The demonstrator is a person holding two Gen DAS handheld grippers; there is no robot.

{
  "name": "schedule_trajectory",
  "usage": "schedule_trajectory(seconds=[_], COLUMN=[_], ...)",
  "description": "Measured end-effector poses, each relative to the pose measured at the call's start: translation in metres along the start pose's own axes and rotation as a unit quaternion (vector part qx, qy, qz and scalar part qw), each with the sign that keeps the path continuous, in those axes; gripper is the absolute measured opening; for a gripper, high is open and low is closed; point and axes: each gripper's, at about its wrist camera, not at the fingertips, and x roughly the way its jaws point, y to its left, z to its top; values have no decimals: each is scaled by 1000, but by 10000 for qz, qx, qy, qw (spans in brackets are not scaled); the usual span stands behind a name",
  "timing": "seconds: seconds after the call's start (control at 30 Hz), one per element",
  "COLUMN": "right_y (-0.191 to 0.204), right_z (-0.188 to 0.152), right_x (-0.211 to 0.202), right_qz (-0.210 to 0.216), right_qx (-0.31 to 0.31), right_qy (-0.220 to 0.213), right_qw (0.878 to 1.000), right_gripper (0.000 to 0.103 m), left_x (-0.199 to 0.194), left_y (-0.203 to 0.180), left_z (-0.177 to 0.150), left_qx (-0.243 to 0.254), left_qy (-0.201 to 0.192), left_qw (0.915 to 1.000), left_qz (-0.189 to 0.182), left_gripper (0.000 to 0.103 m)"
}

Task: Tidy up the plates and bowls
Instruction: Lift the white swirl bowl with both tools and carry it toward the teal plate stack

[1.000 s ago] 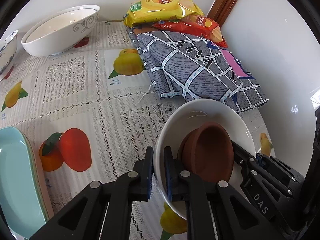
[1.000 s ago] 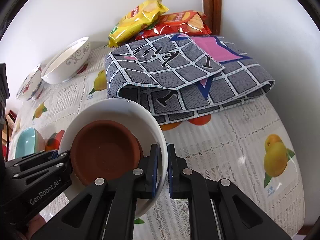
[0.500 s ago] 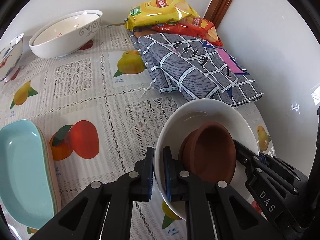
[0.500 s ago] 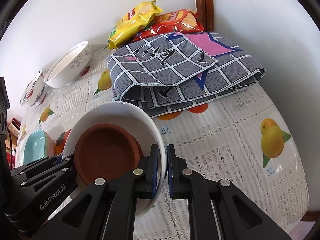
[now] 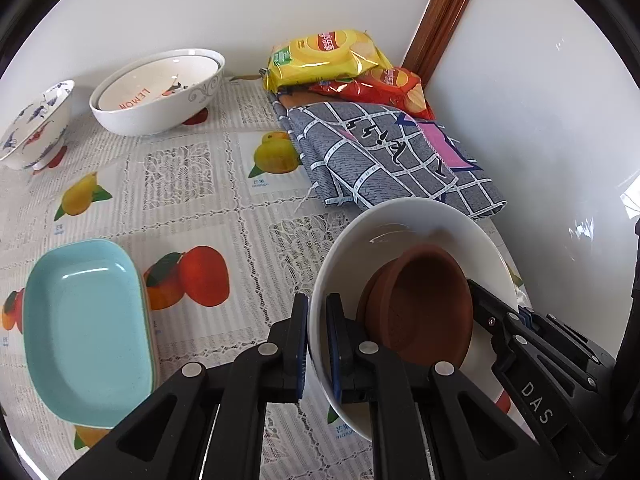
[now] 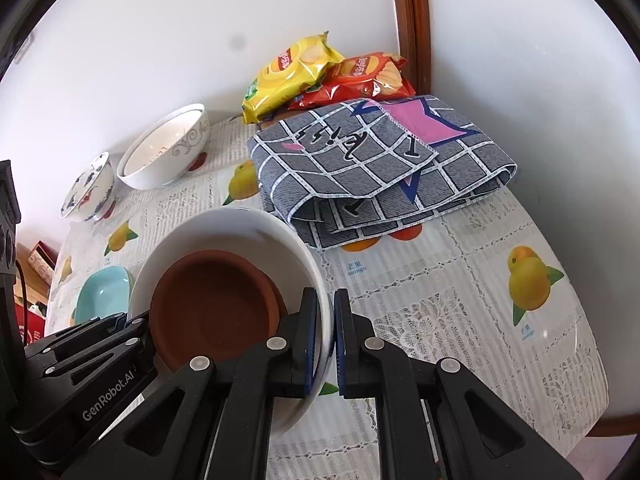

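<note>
A white bowl [image 5: 420,224] [image 6: 240,228] hangs above the table with a brown clay dish [image 5: 420,300] [image 6: 216,304] lying inside it. My left gripper [image 5: 317,344] is shut on the bowl's left rim. My right gripper [image 6: 327,340] is shut on the opposite rim, and each gripper shows in the other's view. A turquoise rectangular dish [image 5: 84,328] [image 6: 102,294] sits on the table to the left. At the back stand a large white bowl [image 5: 160,92] [image 6: 166,150] with another nested in it and a blue-patterned bowl [image 5: 34,124] [image 6: 90,190].
A folded grey checked cloth [image 5: 384,160] [image 6: 380,172] lies at the back right, with yellow [image 5: 324,56] [image 6: 292,76] and red [image 5: 380,90] [image 6: 356,76] snack bags behind it against the wall. The fruit-print tablecloth [image 5: 192,200] [image 6: 460,280] ends at a rounded edge on the right.
Both grippers have lifted the white bowl with the clay dish higher above the table. More of the turquoise dish and the back bowls has come into view.
</note>
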Motion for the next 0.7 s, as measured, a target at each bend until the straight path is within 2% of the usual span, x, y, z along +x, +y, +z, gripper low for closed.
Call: schedule_trajectory(seconds=[0.7], right_y=[42], right_z=[-3], right_x=[-33], right_qz=[168], right_qx=[-115], right_qy=[-252], right_qw=[9995], right_gripper=[8], left_x=[-43], left_y=[32], left_z=[-8], left_qx=[-147], left_qy=[-285], left_qw=[9994], left_qz=[107], left_gripper=[9])
